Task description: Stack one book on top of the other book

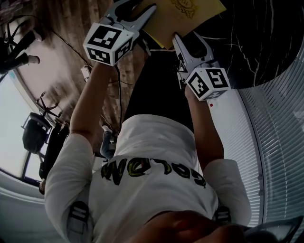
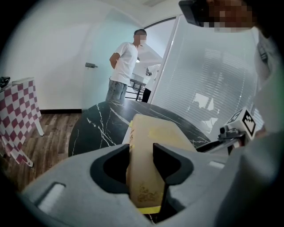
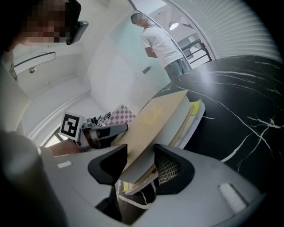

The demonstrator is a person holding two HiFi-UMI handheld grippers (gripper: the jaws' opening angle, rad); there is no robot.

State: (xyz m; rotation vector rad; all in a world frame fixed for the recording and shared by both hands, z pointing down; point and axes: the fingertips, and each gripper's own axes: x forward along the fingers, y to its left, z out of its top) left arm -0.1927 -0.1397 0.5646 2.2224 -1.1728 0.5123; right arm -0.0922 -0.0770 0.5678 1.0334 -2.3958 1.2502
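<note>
First, tan book (image 1: 186,13): a thin volume with a gold emblem on its cover, it was held tilted above the edge of the tabletop, carried between the two claws.
Yellow book (image 1: 155,38): it lay directly beneath the tan one, touching it. Its yellow edge and pale pages stuck out a little past the tan cover.
Left claw (image 2: 142,156): it pinched the tan book, a pad pressed to each face. In the left gripper view the cover stood nearly on edge between the pads.
Right claw (image 3: 140,156): it was clamped on the pair at another edge. The tan cover lay against one pad and the ribbed pad sat under the lower pages.
Tabletop (image 3: 248,99): black marble with white veins and a curved rim. Whether the books touched it could not be told.
Marker cubes (image 1: 108,42): there was one on each claw, black-and-white squares facing up in the head view.
Holder's arms (image 1: 83,118): bare forearms reached forward from a white printed T-shirt (image 1: 156,166).
Bystander (image 2: 124,66): wearing a white T-shirt and jeans, this person stood beyond the tabletop, well apart from the books.
Checked cloth (image 2: 17,111): red and white, it hung at the left of the left gripper view.
Floor (image 2: 51,133): brown wood planks.
Blinds (image 1: 273,137): pale horizontal slats stood beside the tabletop.
</note>
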